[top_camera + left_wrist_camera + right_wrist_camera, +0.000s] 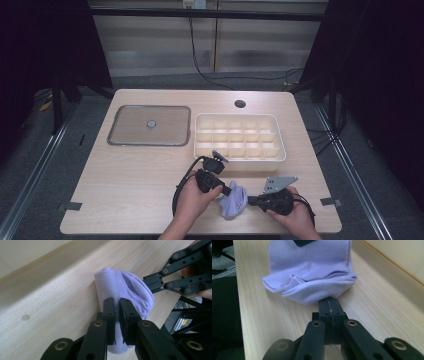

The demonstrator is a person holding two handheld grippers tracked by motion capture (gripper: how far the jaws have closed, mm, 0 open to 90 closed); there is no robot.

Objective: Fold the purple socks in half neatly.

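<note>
Your left gripper [117,307] clamps one fold of the bunched lilac knit sock [125,290]; your right gripper [329,302] pinches its opposite edge. The sock rests on the pale wooden table [140,175], near the cream compartment tray [240,137].

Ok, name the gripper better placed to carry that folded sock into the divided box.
Left, probably. The left gripper pinches the lilac sock from the side nearer the divided box; the right gripper grips its outer edge, farther away.
</note>
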